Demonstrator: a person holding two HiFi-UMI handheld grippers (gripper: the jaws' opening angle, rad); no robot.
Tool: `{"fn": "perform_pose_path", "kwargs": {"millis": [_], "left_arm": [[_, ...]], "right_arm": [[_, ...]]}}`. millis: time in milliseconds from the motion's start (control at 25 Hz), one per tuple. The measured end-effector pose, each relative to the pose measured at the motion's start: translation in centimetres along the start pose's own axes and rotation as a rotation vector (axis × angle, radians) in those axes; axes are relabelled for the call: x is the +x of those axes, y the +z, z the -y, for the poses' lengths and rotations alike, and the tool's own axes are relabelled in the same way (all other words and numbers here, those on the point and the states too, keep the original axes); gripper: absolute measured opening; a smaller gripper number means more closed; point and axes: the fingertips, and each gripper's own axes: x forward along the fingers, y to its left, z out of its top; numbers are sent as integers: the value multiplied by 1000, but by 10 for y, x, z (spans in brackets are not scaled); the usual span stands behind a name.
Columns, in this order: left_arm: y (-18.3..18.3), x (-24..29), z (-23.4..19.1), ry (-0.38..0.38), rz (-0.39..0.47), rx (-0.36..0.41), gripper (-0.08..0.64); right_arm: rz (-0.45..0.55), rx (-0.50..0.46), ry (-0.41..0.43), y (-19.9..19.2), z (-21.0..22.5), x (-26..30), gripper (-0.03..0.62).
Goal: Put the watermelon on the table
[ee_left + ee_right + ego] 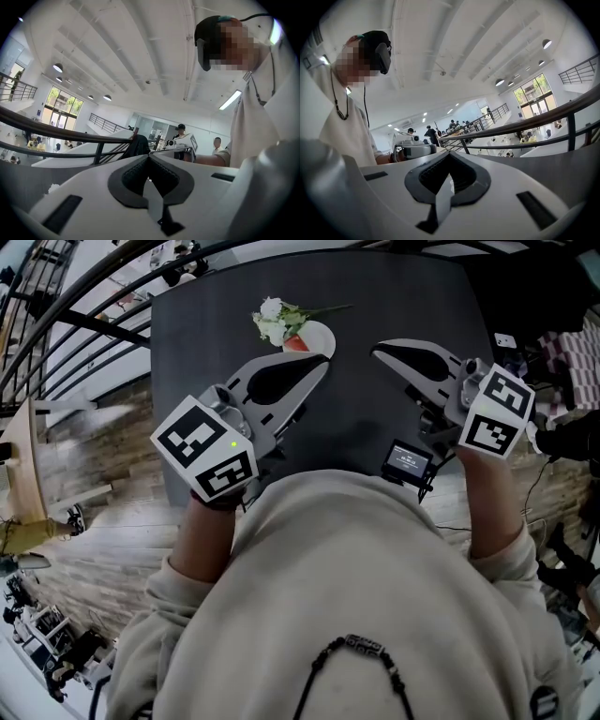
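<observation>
- Head view: the left claw and right claw are both over the dark bench. Their tips point toward its far side and stand apart from each other.
- Left gripper view: the left claw has its jaws pressed together with nothing between them.
- Right gripper view: the right claw is the same, closed and empty.
- Only the head view shows the watermelon. It is a red slice on a white plate near the bench's far edge, with flowers lying over the plate's left side.
- In that view the left claw's tip meets the plate's near rim. I can't tell whether it touches.
- Neither gripper view shows the plate, slice or flowers.
- The left gripper view looks over the claw at a white ceiling, a dark railing and people standing far off.
- Each gripper view also catches the other claw across the gap and the person holding it. The head view gives only that person's sleeves and chest.
- Edges: the bench's left and far edges show in the head view. The near edge is hidden under the person's sweater.
- Room: the bench top is bare right of the plate, between the two claws and along the left strip.
- A wooden floor lies off the left edge. Railing bars cross past the far-left corner.
- The things off the right edge are too dark to name.
</observation>
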Motion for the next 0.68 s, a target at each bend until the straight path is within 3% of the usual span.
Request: {"fn": "perform_pose_path", "kwargs": {"millis": [680], "left_arm": [[3, 1, 0, 3, -1, 7, 3]], "right_arm": [[-3, 1, 4, 0, 0, 1, 14]]}}
